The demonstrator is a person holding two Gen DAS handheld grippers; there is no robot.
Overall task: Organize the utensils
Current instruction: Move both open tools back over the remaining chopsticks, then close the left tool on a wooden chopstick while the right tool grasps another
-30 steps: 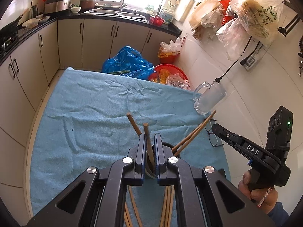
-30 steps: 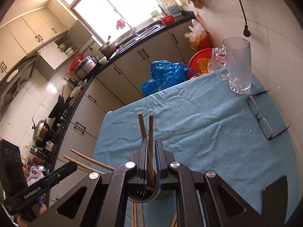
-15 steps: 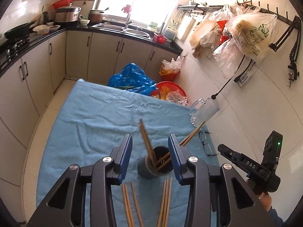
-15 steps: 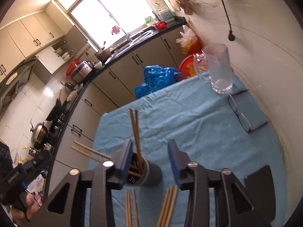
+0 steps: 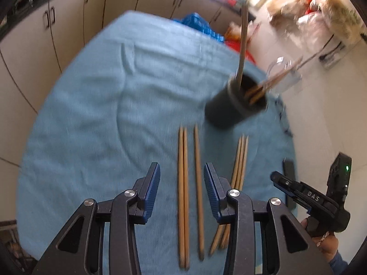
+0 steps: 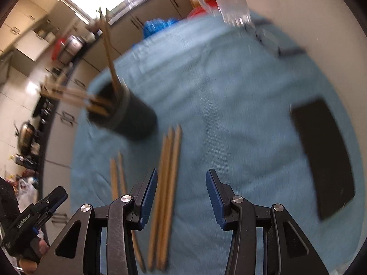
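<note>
Both grippers have released chopsticks into the holder [image 5: 236, 105] and dropped toward the loose ones; their jaws have just been opening. Left gripper [image 5: 181, 183] straddles three chopsticks [image 5: 183, 183], untouched; right gripper [image 6: 181, 188] stands open over another bundle [image 6: 168, 171]. Holder at 1 o'clock, dark, cylindrical, sticks protruding

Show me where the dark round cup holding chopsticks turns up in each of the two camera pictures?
Left wrist view: the dark cup stands right of centre, upper half, just beyond the loose chopsticks.
Right wrist view: the dark cup is left of centre, chopsticks fanning out to the left.
Shared landmark: the glass mug, far end of the blue towel.
</note>
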